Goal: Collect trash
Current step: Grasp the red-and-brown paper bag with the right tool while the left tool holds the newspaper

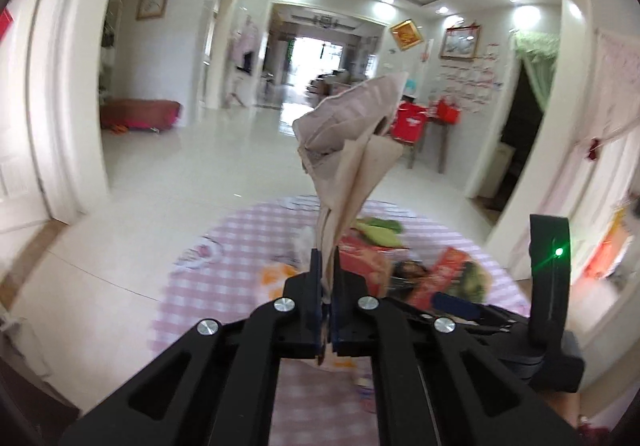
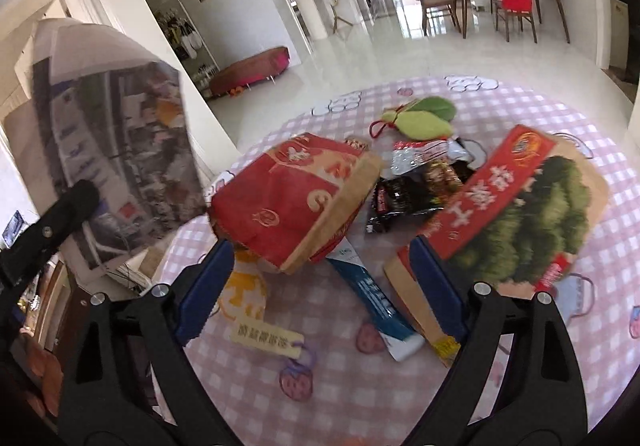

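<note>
My left gripper [image 1: 329,258] is shut on a folded sheet of newspaper [image 1: 352,141] and holds it up above the round table with the pink checked cloth [image 1: 224,286]. The same newspaper [image 2: 116,149] shows at the left of the right wrist view, lifted clear of the table. My right gripper [image 2: 320,254] is open and empty, low over the trash pile. Between its blue fingers [image 2: 208,286] lie a red paper bag [image 2: 296,201] and a blue-white tube [image 2: 372,302]. A red and green box [image 2: 512,213] touches the right finger. Black wrappers [image 2: 404,197] lie behind.
A green plush leaf [image 2: 420,117] and a yellow tag [image 2: 266,340] lie on the cloth [image 2: 520,346]. Beyond the table are a shiny tiled floor [image 2: 360,57], a wooden desk with chairs [image 2: 516,1] and a low red bench [image 2: 252,69].
</note>
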The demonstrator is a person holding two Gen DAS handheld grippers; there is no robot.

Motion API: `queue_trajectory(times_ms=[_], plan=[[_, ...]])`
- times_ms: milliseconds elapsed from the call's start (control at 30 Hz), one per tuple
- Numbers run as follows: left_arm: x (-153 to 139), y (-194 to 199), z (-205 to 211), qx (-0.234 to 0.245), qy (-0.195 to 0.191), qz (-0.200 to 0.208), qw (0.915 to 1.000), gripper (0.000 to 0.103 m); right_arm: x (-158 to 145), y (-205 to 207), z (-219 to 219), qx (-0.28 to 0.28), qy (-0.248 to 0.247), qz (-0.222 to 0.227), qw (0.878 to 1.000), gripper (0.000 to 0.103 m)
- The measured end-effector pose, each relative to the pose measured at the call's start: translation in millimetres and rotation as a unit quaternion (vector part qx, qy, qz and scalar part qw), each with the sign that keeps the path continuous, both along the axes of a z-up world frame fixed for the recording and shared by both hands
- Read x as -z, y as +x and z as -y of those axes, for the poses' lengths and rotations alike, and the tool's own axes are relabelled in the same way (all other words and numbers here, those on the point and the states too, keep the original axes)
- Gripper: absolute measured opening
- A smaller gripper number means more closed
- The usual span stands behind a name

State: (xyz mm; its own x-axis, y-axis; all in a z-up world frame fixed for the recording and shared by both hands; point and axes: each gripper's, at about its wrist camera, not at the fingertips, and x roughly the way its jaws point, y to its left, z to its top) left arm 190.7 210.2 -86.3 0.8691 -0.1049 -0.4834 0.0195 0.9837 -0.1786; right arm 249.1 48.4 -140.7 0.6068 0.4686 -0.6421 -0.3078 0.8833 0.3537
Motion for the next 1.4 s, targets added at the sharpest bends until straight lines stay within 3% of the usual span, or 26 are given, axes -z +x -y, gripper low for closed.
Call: queue_trajectory(times_ms=[133,200,300,467,567,633,667,800,1400], plan=[[2.3,4.8,-12.9,-0.027,0.019,-0.001,0.9995,0.003,1.0,8.2,-22.0,-0.008,-0.023,0.007,1.0,0.088],[2.6,5.3,-20.2,-0.024,0.006,-0.004,0.9997,0.003,2.6,15.8,-28.4,-0.007,-0.014,-0.002,1.0,0.088],[6.1,11.9,-20.5,-0.026,0.016,-0.011,0.9995,0.003,8.8,28.1,-35.8,-0.001,0.003,-0.027,1.0,0.088],[14.2,23.6,-17.0,-0.023,0.027,-0.029,0.999,0.003,14.4,36.9,-44.6,0.0,-0.004,-0.024,1.0,0.089],[18.1,27.4,-15.8,-0.018,0.029,-0.033,0.9989,0.003,16.4,37.5,-37.6,0.001,0.012,-0.024,1.0,0.08],[18.7,29.6,-15.7,-0.015,0.029,-0.035,0.9988,0.003,15.4,35.5,-32.6,0.002,0.017,-0.023,1.0,0.053],[19.5,27.1,-13.6,-0.016,0.029,-0.035,0.9988,0.003,14.0,34.2,-28.4,0.01,0.016,-0.023,1.0,0.016],[20.0,27.9,-11.5,-0.013,0.03,-0.039,0.9987,0.003,9.1,26.9,-15.2,0.012,0.039,-0.026,0.999,0.014],[9.8,23.3,24.6,0.007,0.041,-0.039,0.9984,0.003,-34.3,-20.9,21.6,0.013,0.014,0.044,0.999,0.004]])
